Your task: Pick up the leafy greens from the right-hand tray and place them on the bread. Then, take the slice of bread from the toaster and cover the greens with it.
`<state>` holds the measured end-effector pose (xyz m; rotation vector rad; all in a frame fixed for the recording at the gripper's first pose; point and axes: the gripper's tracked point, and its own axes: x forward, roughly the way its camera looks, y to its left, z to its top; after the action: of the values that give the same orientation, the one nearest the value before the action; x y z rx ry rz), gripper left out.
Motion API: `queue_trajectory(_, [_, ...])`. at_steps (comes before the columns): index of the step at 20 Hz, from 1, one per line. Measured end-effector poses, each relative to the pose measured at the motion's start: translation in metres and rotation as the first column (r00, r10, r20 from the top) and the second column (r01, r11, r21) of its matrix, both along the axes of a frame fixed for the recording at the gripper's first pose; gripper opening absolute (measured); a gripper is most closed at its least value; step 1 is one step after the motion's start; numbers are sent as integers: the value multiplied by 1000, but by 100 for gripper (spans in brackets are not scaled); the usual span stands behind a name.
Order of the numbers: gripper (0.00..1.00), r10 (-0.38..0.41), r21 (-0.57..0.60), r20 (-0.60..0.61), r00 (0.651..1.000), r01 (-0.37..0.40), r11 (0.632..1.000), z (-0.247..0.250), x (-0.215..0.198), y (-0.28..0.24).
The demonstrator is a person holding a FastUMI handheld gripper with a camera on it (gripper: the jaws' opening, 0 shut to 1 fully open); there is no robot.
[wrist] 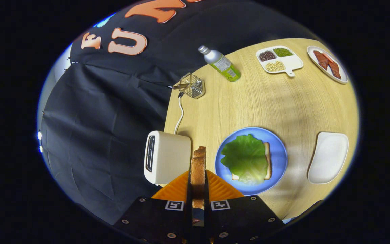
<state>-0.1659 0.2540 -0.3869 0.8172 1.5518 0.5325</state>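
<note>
The slice of bread [198, 169] stands on its edge in the lower centre of the frame, pinched between the two fingers of the gripper [198, 184], which press on its two flat faces. It is held in the air, between the toaster [168, 157] on the left and the blue plate [278, 149] on the right. On the plate lies the other bread [267, 159], and the leafy greens [245, 157] are already spread over it, so I judge that only the covering step is left.

Several things can go wrong from here. The slice is upright, but it must lie flat on the greens; if the gripper does not turn enough, the slice lands on its edge and falls over beside the plate. The grip seems to be on the lower part of the slice, so the soft bread can bend or slip out during the turn. The greens are larger than the bread below and hang over its left side; a sliding approach can push the leaf off. The toaster is close on the left, and a wide swing can hit it.

Further right rests an empty white tray [328, 157]. In the upper part are a bottle [220, 64], a small wire basket [192, 86], a divided dish [279, 59] with beans and a plate with meat [328, 64], all well apart on the table [266, 101].
</note>
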Motion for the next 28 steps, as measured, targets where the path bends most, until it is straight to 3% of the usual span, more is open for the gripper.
queue_trajectory(8, [14, -14, -28, -21, 1000, 13, 1000, -41, -11, -3])
queue_trajectory(15, [15, 33, -77, -48, 998, -37, 996, -82, -27, -7])
queue_trajectory(22, [14, 72, -209, -27, 997, -76, 975, -117, -32, -23])
queue_trajectory(28, [29, 99, -256, 7, 995, -94, 962, -123, -33, -34])
